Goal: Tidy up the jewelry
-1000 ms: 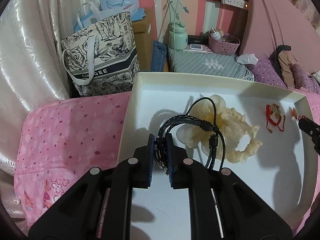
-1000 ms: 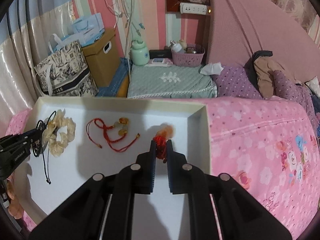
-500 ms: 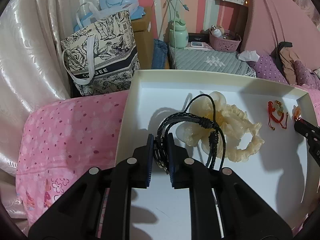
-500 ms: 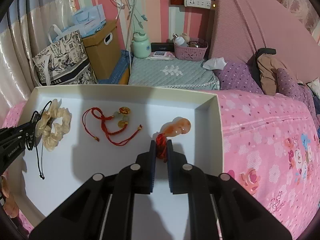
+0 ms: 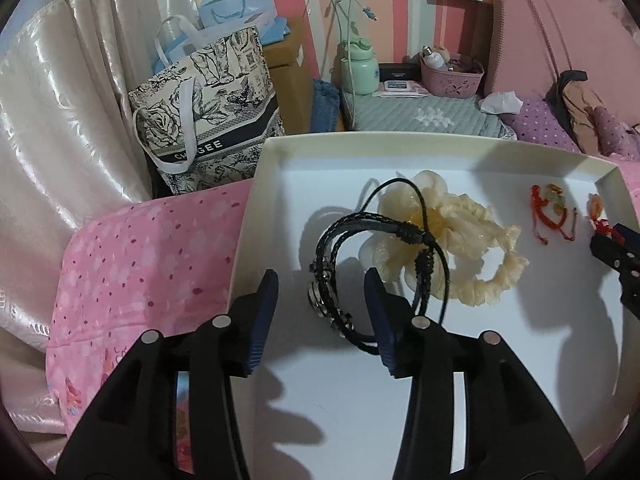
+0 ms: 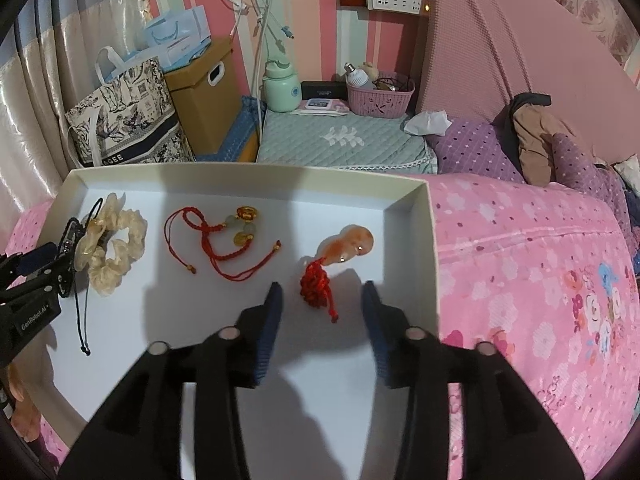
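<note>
Left view: black bracelet (image 5: pixel 340 280) detail; right view: gourd pendant (image 6: pixel 348 246).

So the tray (image 6: pixel 408 204) sits on the bed (image 6: pixel 520 264), and in the right wrist view its contents run left to right: the corded bracelet (image 5: pixel 352 248) partly on top of the scrunchie (image 6: pixel 116 240), then the knotted string bracelet (image 6: pixel 216 240) in the middle, then the gourd pendant (image 6: pixel 344 244) near the right wall. The left tongs (image 5: pixel 322 288) have just been opening with the corded bracelet between them, apparently lying loose, and the right tongs (image 6: pixel 322 300) have just been opening around the pendant's tassel without touching it. Behind the tray there's a tote bag (image 6: pixel 128 120) to the left and a nightstand (image 6: pixel 344 140) further right.
</note>
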`<act>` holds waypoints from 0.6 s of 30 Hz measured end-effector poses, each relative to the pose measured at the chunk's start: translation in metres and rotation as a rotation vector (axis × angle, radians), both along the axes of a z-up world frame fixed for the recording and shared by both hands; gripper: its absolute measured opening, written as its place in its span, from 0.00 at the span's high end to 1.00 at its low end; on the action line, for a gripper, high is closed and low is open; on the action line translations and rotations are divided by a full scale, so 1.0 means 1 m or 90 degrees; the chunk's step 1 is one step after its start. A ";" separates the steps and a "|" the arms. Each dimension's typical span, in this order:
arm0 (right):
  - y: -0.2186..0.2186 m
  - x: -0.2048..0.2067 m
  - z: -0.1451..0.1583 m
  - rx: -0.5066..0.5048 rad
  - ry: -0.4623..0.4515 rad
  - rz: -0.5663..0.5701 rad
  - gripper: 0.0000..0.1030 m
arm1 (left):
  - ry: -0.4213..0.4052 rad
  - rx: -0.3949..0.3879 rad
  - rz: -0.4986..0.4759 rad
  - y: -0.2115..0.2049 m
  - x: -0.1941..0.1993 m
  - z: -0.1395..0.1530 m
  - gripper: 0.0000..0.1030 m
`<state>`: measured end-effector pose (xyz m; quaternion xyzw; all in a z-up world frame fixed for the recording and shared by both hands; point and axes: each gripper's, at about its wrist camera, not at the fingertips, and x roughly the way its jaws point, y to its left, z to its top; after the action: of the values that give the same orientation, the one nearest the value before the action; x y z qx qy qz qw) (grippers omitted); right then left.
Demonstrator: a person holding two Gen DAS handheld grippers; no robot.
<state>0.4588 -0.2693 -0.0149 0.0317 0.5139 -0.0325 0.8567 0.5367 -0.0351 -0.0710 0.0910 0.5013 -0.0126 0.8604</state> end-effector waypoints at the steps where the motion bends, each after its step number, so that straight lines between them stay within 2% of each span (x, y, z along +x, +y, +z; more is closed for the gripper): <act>1: 0.000 -0.001 0.002 0.000 -0.002 0.001 0.50 | -0.001 -0.004 -0.004 0.000 -0.002 0.002 0.55; 3: 0.001 -0.004 0.009 0.000 -0.010 0.005 0.44 | -0.012 -0.006 -0.014 -0.002 -0.009 0.010 0.42; 5: 0.001 -0.008 0.020 -0.006 -0.022 0.002 0.35 | -0.031 0.003 -0.017 -0.005 -0.016 0.020 0.35; 8: 0.001 -0.013 0.036 -0.001 -0.037 0.000 0.29 | -0.037 -0.013 -0.021 -0.005 -0.023 0.036 0.33; 13: 0.001 -0.033 0.066 -0.011 -0.057 -0.005 0.23 | -0.064 -0.031 -0.022 0.002 -0.048 0.066 0.15; 14: 0.000 -0.037 0.070 -0.009 -0.059 -0.005 0.19 | -0.068 -0.038 -0.022 0.004 -0.053 0.071 0.11; 18: -0.001 -0.067 0.094 0.003 -0.083 -0.003 0.13 | -0.084 -0.057 -0.019 0.014 -0.082 0.089 0.05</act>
<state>0.3923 -0.2703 0.0795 0.0369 0.4573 -0.0310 0.8880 0.4551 -0.0209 0.0178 0.0603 0.4408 -0.0421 0.8946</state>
